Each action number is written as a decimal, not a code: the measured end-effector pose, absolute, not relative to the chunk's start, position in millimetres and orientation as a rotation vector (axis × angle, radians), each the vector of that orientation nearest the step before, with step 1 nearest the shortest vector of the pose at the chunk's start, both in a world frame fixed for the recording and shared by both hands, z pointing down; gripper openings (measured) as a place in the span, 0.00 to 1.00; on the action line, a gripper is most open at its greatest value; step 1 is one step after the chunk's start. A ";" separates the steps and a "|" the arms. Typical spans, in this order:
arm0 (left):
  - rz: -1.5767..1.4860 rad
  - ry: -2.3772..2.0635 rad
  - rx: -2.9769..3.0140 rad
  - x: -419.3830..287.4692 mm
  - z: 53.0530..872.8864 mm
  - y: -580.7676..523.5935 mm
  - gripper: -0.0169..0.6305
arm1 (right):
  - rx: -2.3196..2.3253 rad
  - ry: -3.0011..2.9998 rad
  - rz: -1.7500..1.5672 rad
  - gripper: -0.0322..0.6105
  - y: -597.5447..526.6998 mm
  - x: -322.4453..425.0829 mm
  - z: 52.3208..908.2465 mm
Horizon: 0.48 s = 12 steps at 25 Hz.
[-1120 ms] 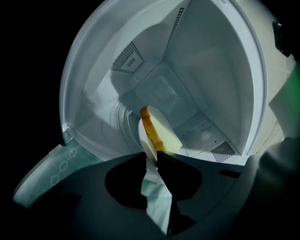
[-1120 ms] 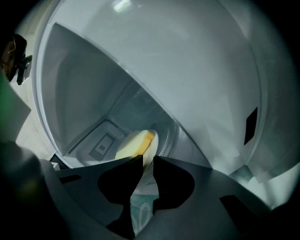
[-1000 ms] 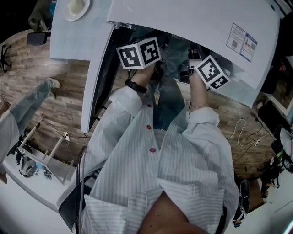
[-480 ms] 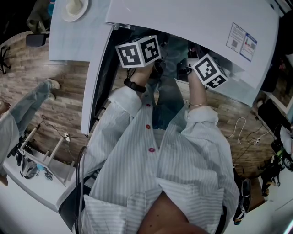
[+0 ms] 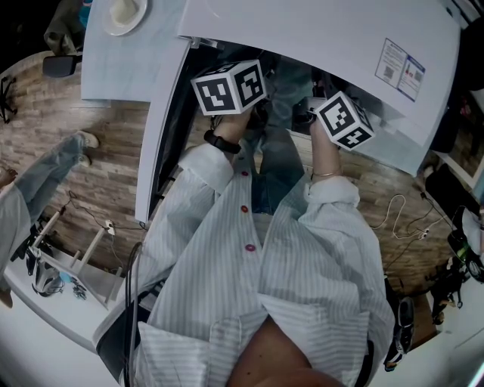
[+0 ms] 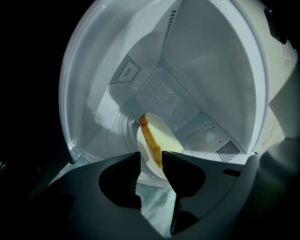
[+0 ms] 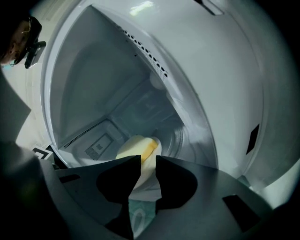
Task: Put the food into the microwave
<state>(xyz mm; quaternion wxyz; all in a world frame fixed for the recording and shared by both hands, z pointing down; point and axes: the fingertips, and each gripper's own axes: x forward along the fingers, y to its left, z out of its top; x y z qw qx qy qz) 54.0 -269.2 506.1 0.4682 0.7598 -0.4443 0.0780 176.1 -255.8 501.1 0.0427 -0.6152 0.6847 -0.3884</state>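
Observation:
A white plate (image 6: 145, 165) with a slice of yellow, orange-edged food (image 6: 161, 138) sits low inside the white microwave cavity (image 6: 206, 70). The plate's near rim lies between the jaws of my left gripper (image 6: 150, 157), which are opening and stand a little off it. From the other side, my right gripper (image 7: 148, 160) is shut on the plate (image 7: 146, 174), with the food (image 7: 146, 148) just beyond its tips. In the head view only the marker cubes show, left (image 5: 229, 87) and right (image 5: 344, 121); both pairs of jaws are hidden inside the microwave (image 5: 340, 38).
The microwave door (image 5: 162, 128) hangs open at the left, beside my left arm. A white dish (image 5: 125, 13) stands on the counter at the top left. A white rack (image 5: 68, 264) and cables lie on the wooden floor.
The right marker cube has shifted slightly left and turned a little. The left cube has hardly moved.

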 end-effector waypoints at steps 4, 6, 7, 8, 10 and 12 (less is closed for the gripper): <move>0.185 -1.097 1.872 51.0 503.1 -267.1 0.24 | -1.890 2.092 -1.173 0.21 -254.3 176.7 498.3; 0.179 -1.092 1.877 50.7 501.4 -264.4 0.24 | -1.890 2.100 -1.163 0.21 -252.5 176.1 496.2; 0.176 -1.088 1.882 50.8 500.1 -263.0 0.24 | -1.887 2.111 -1.155 0.21 -251.9 174.9 494.1; 0.175 -1.086 1.889 51.3 498.3 -261.6 0.24 | -1.881 2.120 -1.148 0.21 -251.0 173.5 491.7; 0.175 -1.084 1.907 52.3 494.0 -258.3 0.24 | -1.867 2.131 -1.140 0.21 -248.1 170.8 487.2; 0.173 -1.090 1.920 51.8 489.2 -254.4 0.24 | -1.853 2.137 -1.141 0.21 -243.6 168.4 483.7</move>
